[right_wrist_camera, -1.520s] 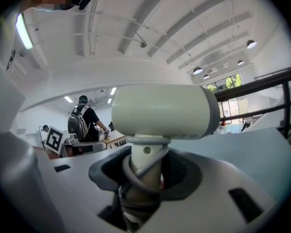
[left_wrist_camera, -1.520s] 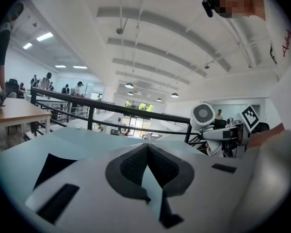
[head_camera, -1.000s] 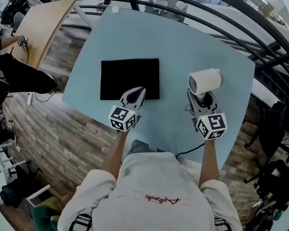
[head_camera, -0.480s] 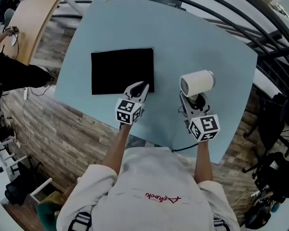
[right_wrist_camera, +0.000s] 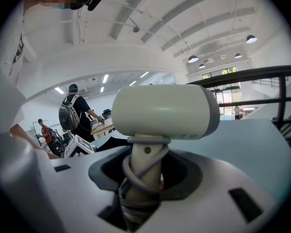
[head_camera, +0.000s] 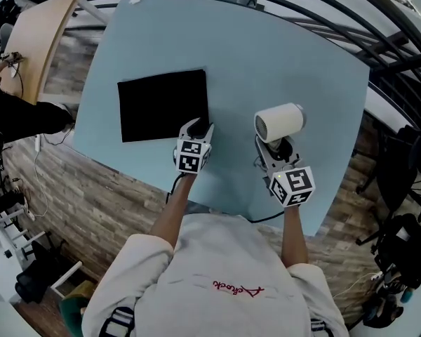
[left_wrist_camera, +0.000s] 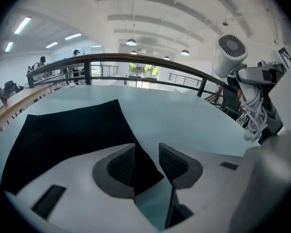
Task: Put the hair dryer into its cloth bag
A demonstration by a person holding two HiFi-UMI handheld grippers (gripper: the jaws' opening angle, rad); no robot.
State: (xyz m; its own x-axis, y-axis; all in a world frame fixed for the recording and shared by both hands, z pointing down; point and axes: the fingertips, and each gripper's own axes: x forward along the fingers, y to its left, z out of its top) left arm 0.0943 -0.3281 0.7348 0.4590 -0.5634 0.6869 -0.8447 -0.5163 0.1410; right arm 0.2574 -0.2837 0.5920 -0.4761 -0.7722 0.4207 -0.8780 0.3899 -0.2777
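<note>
Gripping the hair dryer [head_camera: 279, 122] by its cord-wrapped handle with the right gripper [head_camera: 274, 148], jaws clamped tight on it, over the light blue surface [head_camera: 281, 41], well right of the bag. Just been opening the left gripper [head_camera: 196, 125] jaws: now apart, straddling the near right corner of the flat black cloth bag [head_camera: 161, 104], not pinching it.

The person wears a white short-sleeved shirt [head_camera: 196, 272] with red script [head_camera: 237, 288] across it. The left gripper [head_camera: 196, 127] and right gripper [head_camera: 275, 148] have white shells, 2 dark grey ribbed pads [left_wrist_camera: 122, 165] each, and a cube [head_camera: 191, 156] of black-and-white square markers.
</note>
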